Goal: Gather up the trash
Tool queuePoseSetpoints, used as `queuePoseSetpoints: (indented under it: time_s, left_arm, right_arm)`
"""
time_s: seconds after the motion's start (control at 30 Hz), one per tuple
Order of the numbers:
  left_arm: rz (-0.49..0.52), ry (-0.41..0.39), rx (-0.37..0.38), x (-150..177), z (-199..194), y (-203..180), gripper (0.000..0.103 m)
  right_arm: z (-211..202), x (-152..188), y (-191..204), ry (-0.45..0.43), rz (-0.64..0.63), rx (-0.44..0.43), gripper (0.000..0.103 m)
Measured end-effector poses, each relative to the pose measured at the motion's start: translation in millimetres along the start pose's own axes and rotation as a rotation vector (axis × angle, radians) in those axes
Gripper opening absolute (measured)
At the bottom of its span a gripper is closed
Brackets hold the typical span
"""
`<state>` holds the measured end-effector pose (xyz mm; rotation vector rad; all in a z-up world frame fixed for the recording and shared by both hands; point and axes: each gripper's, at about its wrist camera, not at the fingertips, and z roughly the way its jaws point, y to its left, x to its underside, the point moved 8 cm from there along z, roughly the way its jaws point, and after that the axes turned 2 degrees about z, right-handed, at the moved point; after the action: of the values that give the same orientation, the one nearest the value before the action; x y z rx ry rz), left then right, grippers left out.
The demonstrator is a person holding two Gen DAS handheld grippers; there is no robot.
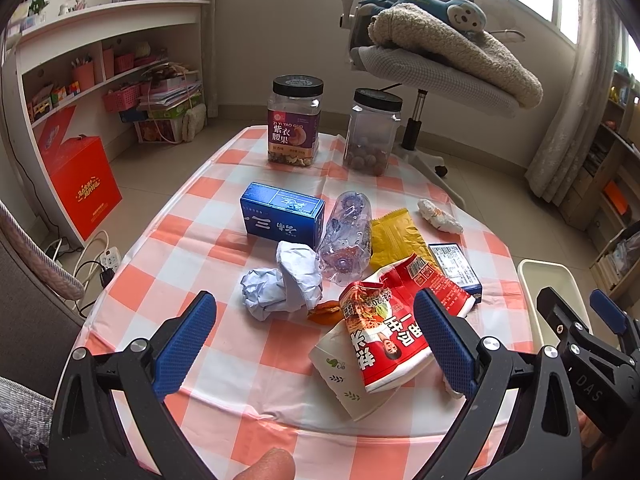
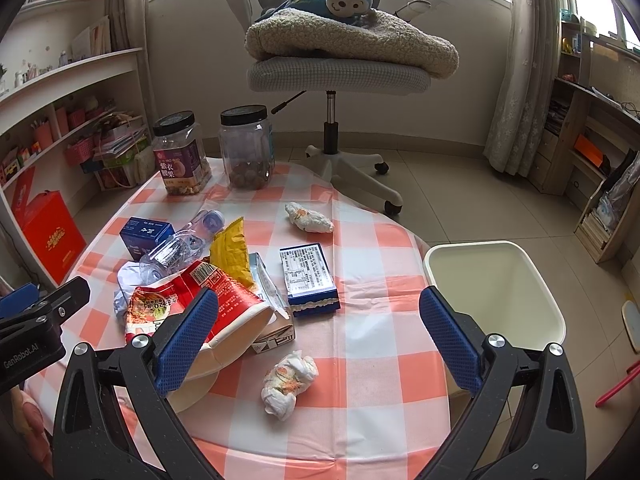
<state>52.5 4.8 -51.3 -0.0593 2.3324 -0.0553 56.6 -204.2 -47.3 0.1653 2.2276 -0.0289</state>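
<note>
both tools over the bench (image 2: 372, 332) now, checked orange-and-white cloth, trash all across it. left tool (image 1: 316, 340) spread wide, nothing between its blue pads. right tool (image 2: 320, 340) spread wide too, holding nothing.

nearest the left tool: a crushed red noodle cup (image 1: 396, 328), white inside, lying on its side, long axis running from near edge toward the far right, torn lid end pointing away. in the right view the same cup (image 2: 224, 304) sits behind that tool's left finger, mouth toward the camera. a flattened carton (image 2: 272, 312) leans against it.

just left of the cup, crumpled paper (image 1: 284, 280), pale blue-white, balled up. an orange scrap (image 1: 324, 312) beside it. behind, a clear squashed bottle (image 1: 346, 236) on its side, long axis near to far, base toward the left camera. yellow packet (image 1: 394, 236) right beside the bottle, flat. blue box (image 1: 282, 216) standing on its long edge, left of the bottle. a second blue box (image 2: 310, 280), label up, lies flat mid-bench.

two printed tissue wads: one (image 2: 290, 376) near the front, between the right tool's fingers in view, one (image 2: 310, 218) farther back.

two black-lidded jars (image 2: 216, 152) upright at the far edge. white bin (image 2: 496, 288) on the floor, just off the bench's right side, mouth up.
</note>
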Motion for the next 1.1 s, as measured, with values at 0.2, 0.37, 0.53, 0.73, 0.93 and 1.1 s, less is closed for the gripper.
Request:
queuePoseSetpoints:
  time_s: [0.2,0.37,0.53,0.73,0.93,1.1]
  left_arm:
    - [-0.009,0.014,-0.012,3,3,6,0.096]
    - [-0.019,0.044,-0.031,5,8,10,0.096]
    - [-0.026,0.076,-0.043,9,12,14,0.096]
    - [-0.039,0.100,-0.057,9,16,22,0.096]
    - [-0.137,0.119,-0.036,-4,21,51,0.096]
    - [-0.138,0.162,-0.027,-16,31,71,0.097]
  right_arm:
    - [9,13,-2,0.044,-0.004,0.010,0.096]
    - [21,27,-4,0.127,-0.006,0.029,0.096]
    - [30,35,-7,0.203,-0.004,0.040,0.096]
    - [40,53,-11,0.287,-0.005,0.053,0.096]
    - [54,88,-17,0.403,0.005,0.054,0.096]
    - [63,114,-14,0.473,0.006,0.046,0.096]
